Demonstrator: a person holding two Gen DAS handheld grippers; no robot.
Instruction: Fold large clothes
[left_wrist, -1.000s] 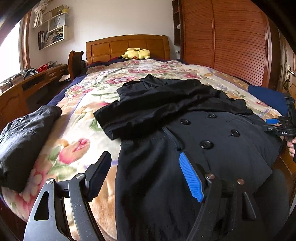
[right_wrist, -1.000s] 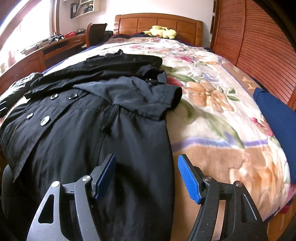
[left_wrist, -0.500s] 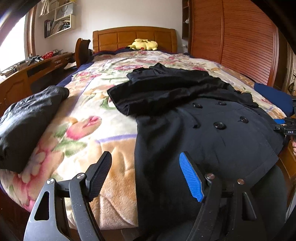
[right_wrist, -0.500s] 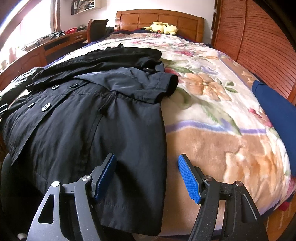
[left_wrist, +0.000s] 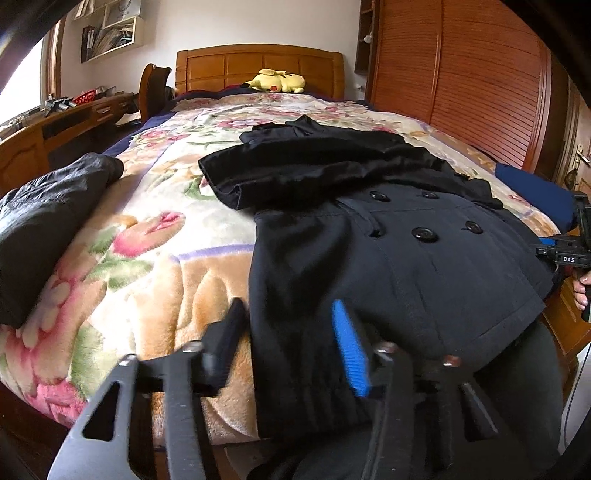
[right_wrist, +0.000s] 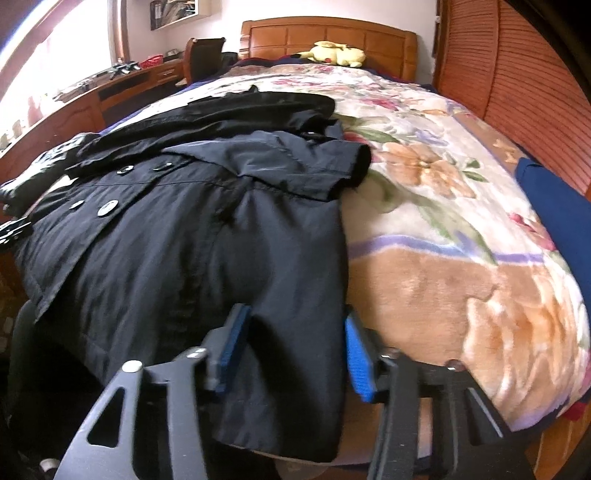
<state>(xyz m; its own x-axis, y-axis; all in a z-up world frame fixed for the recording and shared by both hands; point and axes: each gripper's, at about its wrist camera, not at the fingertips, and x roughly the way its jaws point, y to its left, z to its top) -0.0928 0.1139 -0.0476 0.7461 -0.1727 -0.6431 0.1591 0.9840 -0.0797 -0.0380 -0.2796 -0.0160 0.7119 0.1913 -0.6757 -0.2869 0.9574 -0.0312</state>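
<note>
Left wrist view: black double-breasted coat (left_wrist: 388, 258) spread on the floral blanket (left_wrist: 147, 266) of the bed, hem draped over the near edge, collar toward the headboard (left_wrist: 258, 64) — long axis running straight away from both claws. Left claw (left_wrist: 291, 343) astride the hem's left corner, jaws closing, cloth between the pads (left_wrist: 349, 350) but apparently not yet pinched. Right wrist view: right claw (right_wrist: 295, 350) astride the opposite hem corner, jaws likewise closing, fabric between them, grip seemingly not yet made. Each hand nearest its own corner; neither favoured. Sleeves folded across the chest, one cuff (right_wrist: 354, 166) reaching just past the coat's right edge. Likely step: seizing the hem to carry it up toward the collar. Open blanket beyond the collar and to the coat's right — ample room for a lengthwise fold. Crowding only at the sides: dark padded jacket (left_wrist: 48, 221) near the left bed edge, blue fabric (right_wrist: 554, 221) by the right edge, both apart from the coat. Yellow plush toy (left_wrist: 277, 81) well clear, at the headboard.
</note>
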